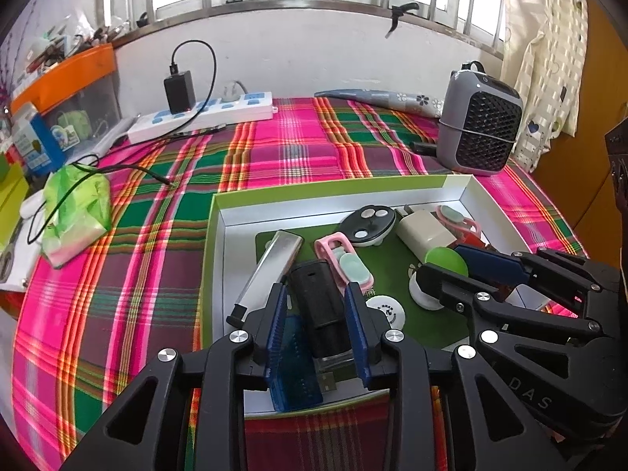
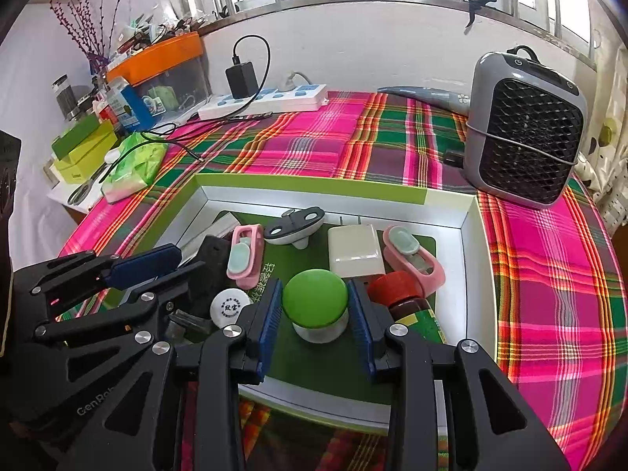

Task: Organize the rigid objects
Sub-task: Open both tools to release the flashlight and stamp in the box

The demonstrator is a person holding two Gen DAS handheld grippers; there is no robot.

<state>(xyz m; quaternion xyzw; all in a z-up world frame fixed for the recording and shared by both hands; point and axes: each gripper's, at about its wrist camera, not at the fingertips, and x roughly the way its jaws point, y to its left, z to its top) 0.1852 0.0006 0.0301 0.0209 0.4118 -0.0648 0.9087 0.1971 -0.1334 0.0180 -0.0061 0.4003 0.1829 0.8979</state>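
Observation:
A shallow box with a green rim (image 1: 333, 192) lies on the plaid cloth and holds several small items. My left gripper (image 1: 317, 298) stands open around a black stick-shaped device (image 1: 320, 306), and the pads do not press on it. Under it lies a translucent blue USB piece (image 1: 294, 369), and a silver bar (image 1: 271, 267) rests to its left. My right gripper (image 2: 316, 306) is shut on a green-capped white knob (image 2: 316, 300) over the box's green mat. A white ball (image 2: 229, 306), pink clips (image 2: 243, 255), a white charger (image 2: 355, 253) and a red-capped bottle (image 2: 396, 290) lie close by.
A grey fan heater (image 2: 526, 129) stands at the back right of the bed. A white power strip (image 1: 204, 115) with a black adapter lies along the far wall. A green packet (image 1: 74, 212) and cables sit left of the box, with an orange-lidded bin (image 1: 66, 78) behind.

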